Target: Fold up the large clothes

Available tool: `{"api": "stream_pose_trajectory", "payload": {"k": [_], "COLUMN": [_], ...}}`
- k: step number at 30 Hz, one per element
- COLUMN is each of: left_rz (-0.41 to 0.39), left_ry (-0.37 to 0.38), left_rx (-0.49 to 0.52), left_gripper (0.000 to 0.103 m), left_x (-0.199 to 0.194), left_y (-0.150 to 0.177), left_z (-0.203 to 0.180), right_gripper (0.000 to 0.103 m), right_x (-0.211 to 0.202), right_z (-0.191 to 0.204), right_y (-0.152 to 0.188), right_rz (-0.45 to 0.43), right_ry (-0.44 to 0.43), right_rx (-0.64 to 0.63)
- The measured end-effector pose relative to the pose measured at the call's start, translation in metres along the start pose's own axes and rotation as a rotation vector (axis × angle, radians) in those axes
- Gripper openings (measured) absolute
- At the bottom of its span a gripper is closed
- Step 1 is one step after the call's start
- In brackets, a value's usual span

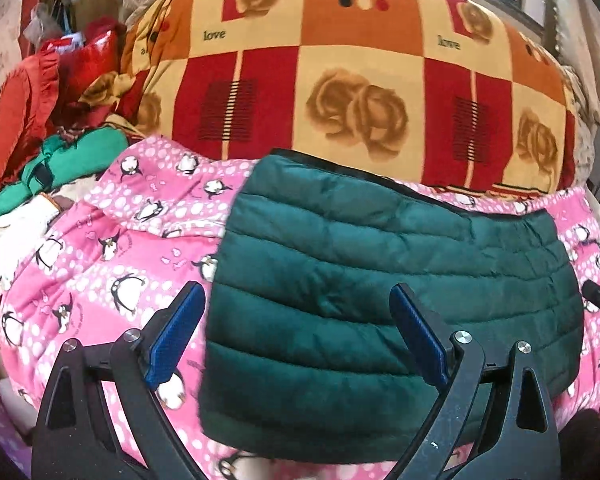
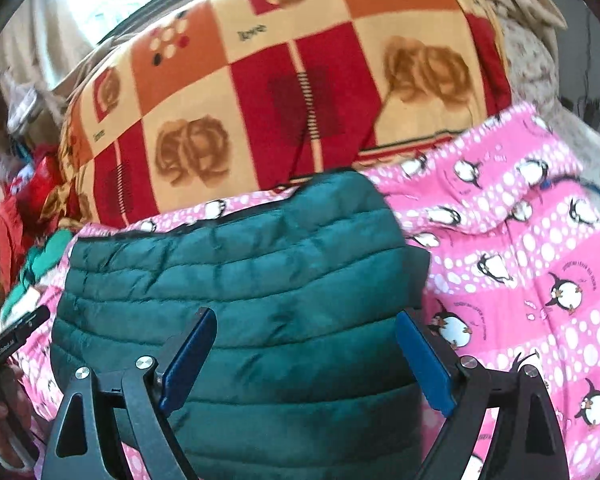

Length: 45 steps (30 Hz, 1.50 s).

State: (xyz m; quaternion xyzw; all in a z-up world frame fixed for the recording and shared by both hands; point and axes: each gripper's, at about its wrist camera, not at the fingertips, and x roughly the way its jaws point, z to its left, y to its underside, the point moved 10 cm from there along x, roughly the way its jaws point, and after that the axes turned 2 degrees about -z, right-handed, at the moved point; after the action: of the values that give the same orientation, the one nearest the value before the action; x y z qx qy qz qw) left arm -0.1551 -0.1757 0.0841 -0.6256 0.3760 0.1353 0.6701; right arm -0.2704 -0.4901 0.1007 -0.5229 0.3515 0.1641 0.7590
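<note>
We hold both tongs released: the left gripper [image 1: 296, 300] and right gripper [image 2: 306, 328] gape with nothing clamped, low in each frame. Beyond them the folded green quilted jacket [image 1: 380, 280] lies mid-frame on the pink penguin blanket [image 2: 520, 260], below the checked rose blanket [image 1: 340, 80].
</note>
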Motion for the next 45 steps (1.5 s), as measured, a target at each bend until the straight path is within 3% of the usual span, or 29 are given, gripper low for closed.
{"api": "stream_pose_trajectory", "payload": {"k": [11,27,45], "left_rz": [-0.069,-0.088,-0.052], "left_ry": [-0.021,-0.052,-0.054], "left_rx": [0.041,0.049,0.041], "left_gripper": [0.094,0.094,0.094], "left_x": [-0.023,-0.029,-0.019], "left_y": [0.013,0.02,0.028], "left_z": [-0.032,-0.037,-0.037], "right_gripper": [0.089,0.089,0.089], "right_x": [0.001,-0.002,0.007], "right_z": [0.052,0.061,0.064], "right_y": [0.027,0.037,0.042], "right_rz": [-0.003,-0.018,0.0], "right_ry": [0.01,0.048,0.045], "right_rx": [-0.066,-0.102,-0.09]}}
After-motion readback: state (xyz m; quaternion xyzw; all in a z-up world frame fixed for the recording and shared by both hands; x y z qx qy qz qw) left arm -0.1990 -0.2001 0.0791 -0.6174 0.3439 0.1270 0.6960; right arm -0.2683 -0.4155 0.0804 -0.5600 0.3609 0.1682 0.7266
